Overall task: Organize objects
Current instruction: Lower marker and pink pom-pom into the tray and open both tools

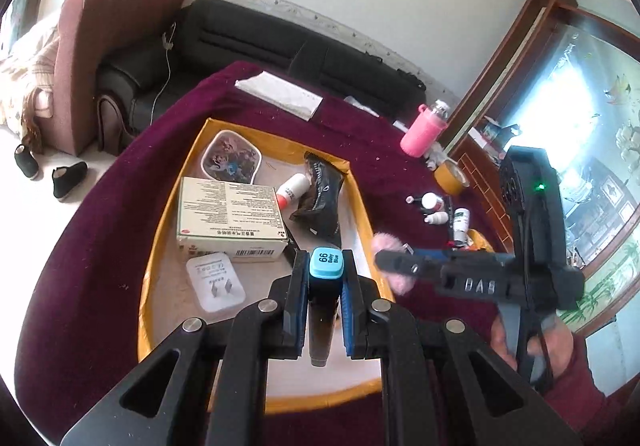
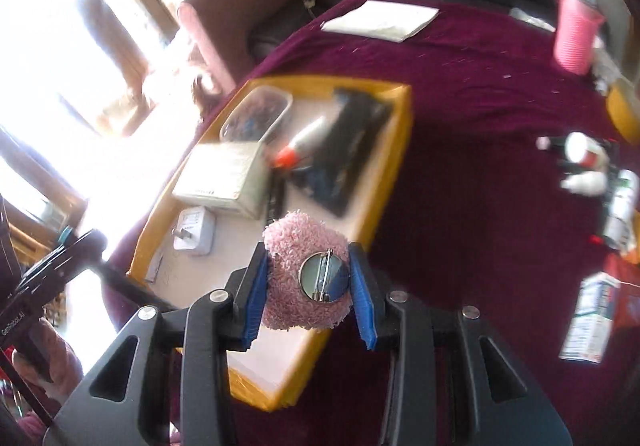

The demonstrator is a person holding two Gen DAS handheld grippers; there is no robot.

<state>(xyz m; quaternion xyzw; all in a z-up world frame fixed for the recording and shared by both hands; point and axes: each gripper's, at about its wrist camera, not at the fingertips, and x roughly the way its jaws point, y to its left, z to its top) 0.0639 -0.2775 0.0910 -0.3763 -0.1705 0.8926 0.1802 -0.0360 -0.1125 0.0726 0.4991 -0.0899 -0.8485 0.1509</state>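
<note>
Left gripper (image 1: 325, 286) clamps blue marker (image 1: 326, 266) above yellow tray (image 1: 154, 246). Right gripper (image 2: 310, 286) pinches pink fuzzy brooch (image 2: 306, 270) over tray's edge. Best lower each into bare tray floor near white plug (image 1: 216, 282), clear of box (image 1: 230, 219), before letting go.

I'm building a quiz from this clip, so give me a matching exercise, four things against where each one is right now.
Things:
1. marker
2. fuzzy pink brooch
3. white plug
4. pink bottle

Places:
A. standing on the purple cloth, outside the tray
B. in the left gripper
C. lying in the tray
D. in the right gripper

Pairs: 1-B, 2-D, 3-C, 4-A
</note>
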